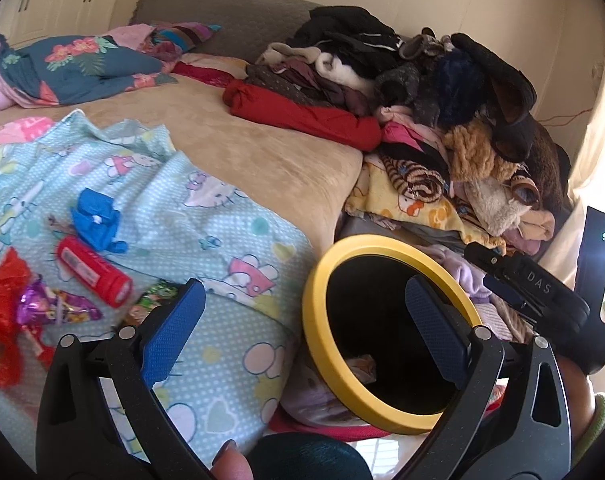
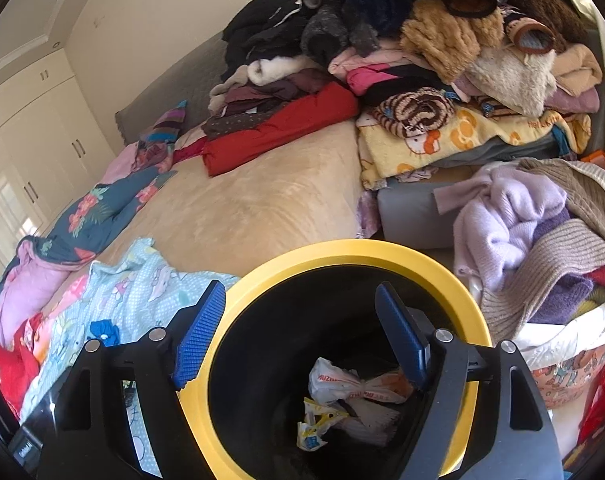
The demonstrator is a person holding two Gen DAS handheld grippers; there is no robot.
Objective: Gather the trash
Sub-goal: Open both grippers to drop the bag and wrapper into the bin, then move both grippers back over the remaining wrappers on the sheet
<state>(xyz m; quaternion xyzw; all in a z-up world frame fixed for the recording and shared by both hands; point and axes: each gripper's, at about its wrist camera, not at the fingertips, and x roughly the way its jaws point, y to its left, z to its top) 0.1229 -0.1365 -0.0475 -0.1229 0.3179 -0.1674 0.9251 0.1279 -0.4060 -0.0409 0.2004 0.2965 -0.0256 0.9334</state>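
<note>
both grippers empty, jaws spread with nothing between the blue pads: left gripper (image 1: 304,330) hung over the near edge of the bed, straddling the patterned blanket (image 1: 206,224) and the yellow rim of the bin (image 1: 322,344); right gripper (image 2: 302,334) poised directly over the bin's mouth (image 2: 382,250), pointed down into it. already inside, at the bottom: a knotted white bag (image 2: 350,384), a yellow-and-white wrapper (image 2: 316,420).

remaining trash clustered on the blanket toward the bed's near left corner, all to the left of the left gripper: blue crumpled wrapper (image 1: 96,220), red cylindrical tube (image 1: 94,272), purple foil wrapper (image 1: 54,308), red foil wrapper (image 1: 2,312), green packet (image 1: 152,300) just beside the left pad (image 1: 170,328). tube's long axis slanted from upper left to lower right, its lower end toward that pad. bin to the right of all of these.

left gripper judged clearly nearer; green packet probably the shortest reach. from the right wrist view only the blue wrapper (image 2: 104,332) and red foil (image 2: 10,368) showed, well off to the left.
</note>
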